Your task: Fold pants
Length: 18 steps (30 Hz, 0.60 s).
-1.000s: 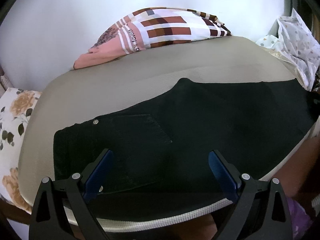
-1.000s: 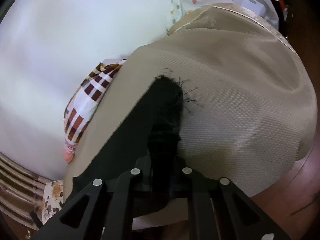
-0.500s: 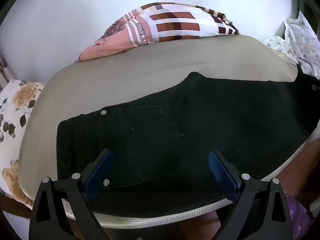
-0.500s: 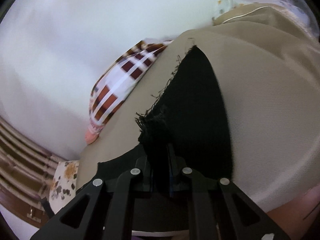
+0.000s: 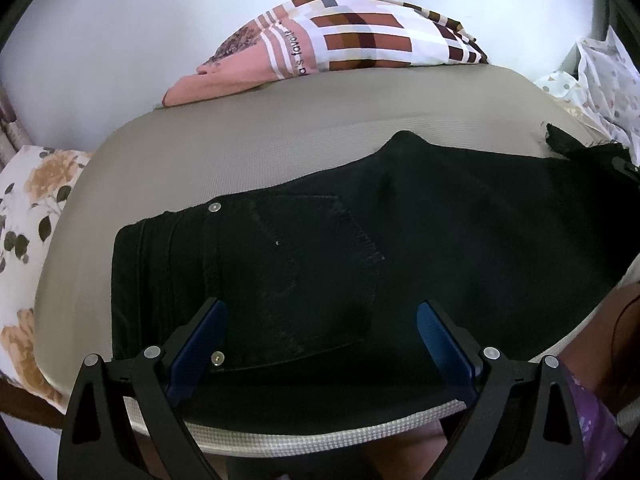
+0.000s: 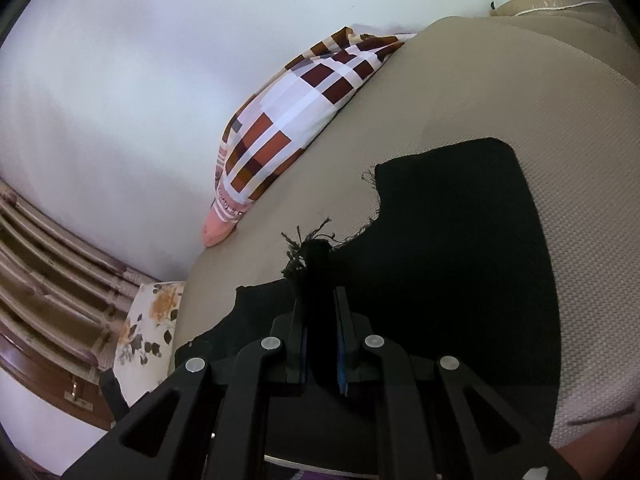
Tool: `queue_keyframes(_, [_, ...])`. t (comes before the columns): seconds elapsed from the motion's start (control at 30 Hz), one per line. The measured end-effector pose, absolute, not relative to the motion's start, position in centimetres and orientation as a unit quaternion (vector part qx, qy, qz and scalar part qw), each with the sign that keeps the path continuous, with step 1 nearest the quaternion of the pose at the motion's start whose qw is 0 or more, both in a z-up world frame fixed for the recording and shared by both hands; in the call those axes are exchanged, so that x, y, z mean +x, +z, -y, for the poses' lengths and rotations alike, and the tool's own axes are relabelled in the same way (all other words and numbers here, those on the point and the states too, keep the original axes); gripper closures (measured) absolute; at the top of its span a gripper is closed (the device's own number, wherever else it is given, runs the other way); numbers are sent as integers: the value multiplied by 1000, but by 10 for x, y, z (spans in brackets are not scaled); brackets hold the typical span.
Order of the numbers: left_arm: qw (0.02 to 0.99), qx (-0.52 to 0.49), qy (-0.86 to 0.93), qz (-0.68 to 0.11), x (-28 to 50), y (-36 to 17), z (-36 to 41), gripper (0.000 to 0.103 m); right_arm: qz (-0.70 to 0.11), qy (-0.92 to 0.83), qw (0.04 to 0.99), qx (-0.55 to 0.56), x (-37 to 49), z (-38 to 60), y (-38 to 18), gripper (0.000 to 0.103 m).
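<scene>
Black pants (image 5: pixel 360 248) lie across a beige mattress (image 5: pixel 280 132), waistband to the left, back pocket facing up. My left gripper (image 5: pixel 322 320) is open and empty, hovering over the near edge of the pants by the pocket. My right gripper (image 6: pixel 320 308) is shut on the frayed leg hem of the pants (image 6: pixel 460 240) and holds it lifted above the rest of the leg. The lifted hem also shows at the far right of the left wrist view (image 5: pixel 568 140).
A checked pink-and-brown pillow (image 5: pixel 340 48) lies at the far side against the white wall. A floral cushion (image 5: pixel 28 208) sits left of the mattress. Dotted white cloth (image 5: pixel 600 80) is piled at the right. A wooden bed frame (image 6: pixel 48 280) is at lower left.
My right gripper has carried the leg hem up and toward the waistband, folding the leg over. My left gripper has moved closer over the pocket area, still open.
</scene>
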<state>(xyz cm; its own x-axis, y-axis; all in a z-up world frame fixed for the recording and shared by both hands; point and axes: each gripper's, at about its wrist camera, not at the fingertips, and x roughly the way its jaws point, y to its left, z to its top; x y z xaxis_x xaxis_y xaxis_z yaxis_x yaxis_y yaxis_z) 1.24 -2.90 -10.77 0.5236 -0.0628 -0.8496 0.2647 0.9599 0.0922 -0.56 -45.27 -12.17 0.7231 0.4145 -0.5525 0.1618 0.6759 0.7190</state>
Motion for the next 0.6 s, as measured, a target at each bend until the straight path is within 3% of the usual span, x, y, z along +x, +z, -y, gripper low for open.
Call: queue_keyframes(0.6, [856, 73, -72, -506, 18, -115, 0, 7, -379, 113, 834, 384, 2, 408, -124, 91])
